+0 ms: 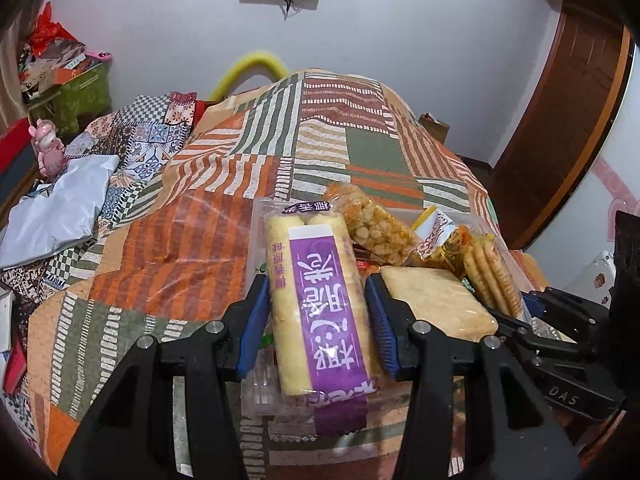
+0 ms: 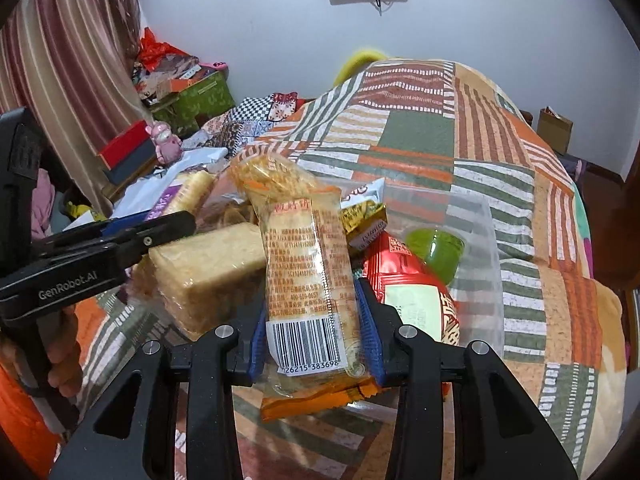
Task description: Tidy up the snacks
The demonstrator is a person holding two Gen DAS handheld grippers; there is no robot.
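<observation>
My left gripper (image 1: 316, 312) is shut on a long purple-labelled roll snack (image 1: 320, 300), held above the bed. My right gripper (image 2: 312, 320) is shut on an orange cracker pack (image 2: 308, 264) with its barcode facing me. The right gripper also shows at the right edge of the left wrist view (image 1: 532, 308), with the cracker pack (image 1: 488, 272) in it. A clear plastic bin (image 2: 480, 248) on the bed holds a pale wafer block (image 2: 208, 268), a red packet (image 2: 412, 284), a green jelly cup (image 2: 436, 248) and small yellow packets (image 2: 364, 216). The left gripper shows at the left of the right wrist view (image 2: 160, 224).
The patchwork bedspread (image 1: 180, 232) covers the bed. A grey bag (image 1: 60, 216) and a pink toy (image 1: 50, 148) lie at the left. A green box (image 2: 200, 100) with clutter stands by the curtain. A wooden door (image 1: 560, 120) is on the right.
</observation>
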